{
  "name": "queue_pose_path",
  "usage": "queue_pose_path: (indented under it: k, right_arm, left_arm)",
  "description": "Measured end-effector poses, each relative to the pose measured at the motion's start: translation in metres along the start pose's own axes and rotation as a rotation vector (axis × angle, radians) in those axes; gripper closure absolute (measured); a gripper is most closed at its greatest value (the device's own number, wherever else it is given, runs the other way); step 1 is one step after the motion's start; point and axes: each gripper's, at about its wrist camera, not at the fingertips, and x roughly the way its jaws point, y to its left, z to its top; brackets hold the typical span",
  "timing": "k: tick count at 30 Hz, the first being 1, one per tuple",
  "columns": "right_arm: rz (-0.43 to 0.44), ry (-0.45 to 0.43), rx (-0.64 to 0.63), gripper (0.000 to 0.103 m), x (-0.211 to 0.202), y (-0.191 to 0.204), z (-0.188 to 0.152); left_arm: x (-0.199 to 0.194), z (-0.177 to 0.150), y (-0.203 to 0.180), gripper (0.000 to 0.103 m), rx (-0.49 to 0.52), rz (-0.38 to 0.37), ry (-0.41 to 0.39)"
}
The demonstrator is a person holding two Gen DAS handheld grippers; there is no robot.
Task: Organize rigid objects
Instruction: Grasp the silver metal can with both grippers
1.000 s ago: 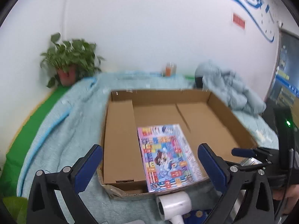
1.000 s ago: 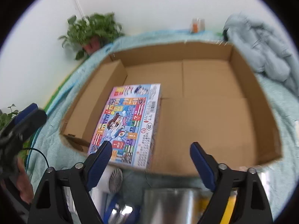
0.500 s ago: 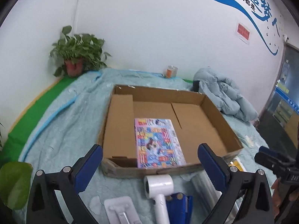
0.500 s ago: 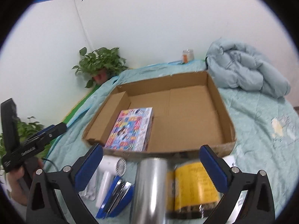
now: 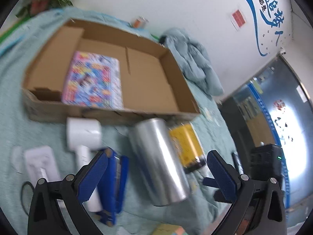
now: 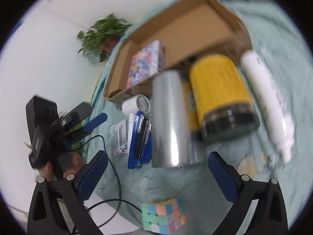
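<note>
Holding both hand-held grippers released: left hand-held gripper (image 5: 156, 173) and right hand-held gripper (image 6: 157, 173) grip nothing. Silver cylinder (image 6: 172, 117) lies beyond on the bedspread (image 6: 273, 39), yellow jar (image 6: 221, 90) beside it. Farther: cardboard box (image 5: 148, 78) containing colourful flat box (image 5: 93, 80).

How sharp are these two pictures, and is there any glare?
Left wrist view: motion blur smears the cardboard box and puzzle box; the window is blown out. Right wrist view: the yellow jar is streaked, the silver can shows glare, and everything bends toward the round edge.
</note>
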Motion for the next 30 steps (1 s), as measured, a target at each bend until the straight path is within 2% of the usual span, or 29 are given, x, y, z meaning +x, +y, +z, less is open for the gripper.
queue_pose_path:
  k: [3,6,8,10,14,17,20,30]
  right_arm:
    - [-0.048,0.003,-0.001,0.002,0.006,-0.009,0.001]
    - [-0.021,0.07,0.042,0.009,0.025,-0.023,0.005]
    - [-0.051,0.104,0.048,0.018,0.037,-0.027,0.005]
    - [-0.006,0.131,0.053,0.021,0.046,-0.028,0.004]
    - [-0.036,0.142,-0.049,0.028,0.055,-0.006,0.004]
    - [-0.096,0.142,-0.121,0.028,0.06,0.013,0.004]
    - [-0.123,0.145,-0.145,0.027,0.064,0.021,0.006]
    - [-0.127,0.177,-0.163,0.021,0.081,0.021,0.013]
  left_arm:
    - [0.03,-0.005,-0.01,0.002,0.012,-0.047,0.09]
    - [0.057,-0.005,-0.012,0.005,-0.018,-0.066,0.15]
    - [0.07,-0.003,-0.012,0.01,-0.028,-0.053,0.178]
    - [0.081,-0.001,-0.012,0.01,-0.027,-0.032,0.199]
    - [0.099,-0.003,-0.011,0.014,-0.023,0.033,0.237]
    - [0.108,-0.002,-0.004,0.014,-0.033,0.076,0.256]
    - [0.115,-0.003,0.0,0.021,-0.034,0.121,0.263]
    - [0.126,0.0,-0.003,0.02,0.007,0.161,0.263]
